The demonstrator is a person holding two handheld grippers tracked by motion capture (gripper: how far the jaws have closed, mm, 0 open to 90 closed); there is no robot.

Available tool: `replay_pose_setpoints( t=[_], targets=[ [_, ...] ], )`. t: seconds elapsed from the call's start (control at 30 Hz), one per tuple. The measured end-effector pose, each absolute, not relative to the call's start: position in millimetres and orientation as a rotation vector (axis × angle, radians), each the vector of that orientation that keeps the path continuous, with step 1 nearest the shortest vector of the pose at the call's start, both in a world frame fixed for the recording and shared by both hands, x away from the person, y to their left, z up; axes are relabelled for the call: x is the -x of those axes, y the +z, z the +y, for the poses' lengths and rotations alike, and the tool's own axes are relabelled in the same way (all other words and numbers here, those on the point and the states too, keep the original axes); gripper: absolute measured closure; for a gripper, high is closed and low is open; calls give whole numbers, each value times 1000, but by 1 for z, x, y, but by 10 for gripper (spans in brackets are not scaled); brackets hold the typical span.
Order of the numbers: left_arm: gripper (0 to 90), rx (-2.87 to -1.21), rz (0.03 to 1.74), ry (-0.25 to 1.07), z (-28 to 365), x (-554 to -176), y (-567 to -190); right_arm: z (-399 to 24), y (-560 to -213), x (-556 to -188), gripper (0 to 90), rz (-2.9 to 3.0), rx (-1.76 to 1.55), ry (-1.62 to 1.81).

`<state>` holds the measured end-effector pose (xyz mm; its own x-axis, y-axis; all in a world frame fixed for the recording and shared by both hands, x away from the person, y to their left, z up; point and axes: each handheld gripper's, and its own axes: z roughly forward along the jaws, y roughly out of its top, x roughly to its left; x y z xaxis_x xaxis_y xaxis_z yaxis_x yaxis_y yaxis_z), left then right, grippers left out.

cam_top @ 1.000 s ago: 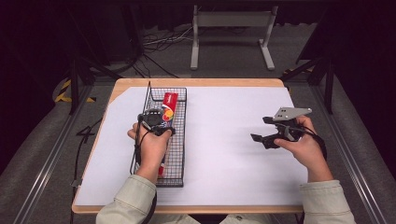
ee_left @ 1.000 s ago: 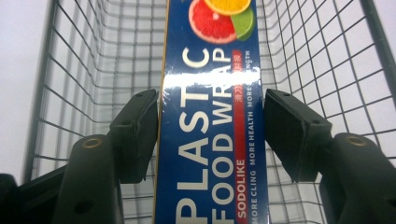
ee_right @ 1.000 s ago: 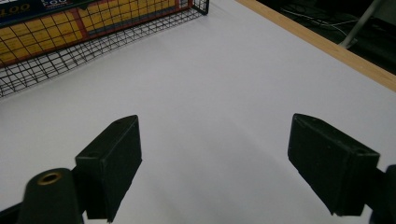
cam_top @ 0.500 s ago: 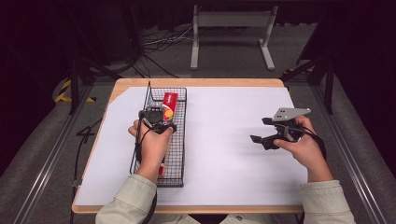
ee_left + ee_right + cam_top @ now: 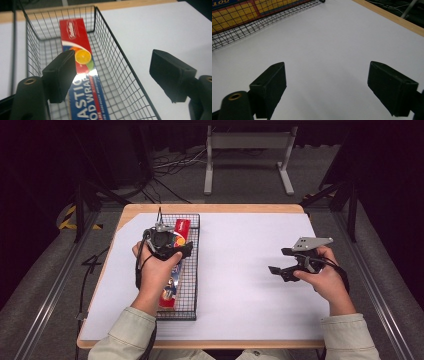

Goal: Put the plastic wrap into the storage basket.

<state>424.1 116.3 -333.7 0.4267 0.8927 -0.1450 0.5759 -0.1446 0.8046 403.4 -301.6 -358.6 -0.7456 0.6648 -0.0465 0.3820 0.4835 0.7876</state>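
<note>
Lying lengthwise in the wire basket (image 5: 192,265), a plastic-wrap box (image 5: 80,65) is straddled by the left gripper (image 5: 112,72), jaws spread for grasping; the right gripper (image 5: 280,262) is parked aside, jaws spread, empty.

On the long red and blue box (image 5: 83,82) lying in your wire basket (image 5: 120,75), you can read "ASTIC" and "OD WRAP" in big white letters. The small white brand logo on its red end is too blurred to read. In the right gripper view, "100" shows on the box's blue edge.

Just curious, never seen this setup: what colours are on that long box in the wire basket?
Red and blue, with white lettering and an orange slice pictured; the box shows best in the left gripper view.
</note>
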Motion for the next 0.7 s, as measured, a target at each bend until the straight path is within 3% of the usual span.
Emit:
replay_pose_setpoints(
  t=[0.23,0.7],
  targets=[
    [206,-1871,1090,477,145,-420,-327,-311,-360,-403,158,2370,-911,1164],
    [194,-1865,974,467,202,-435,-314,-327,-364,-402,157,2348,-958,1182]
  ],
)
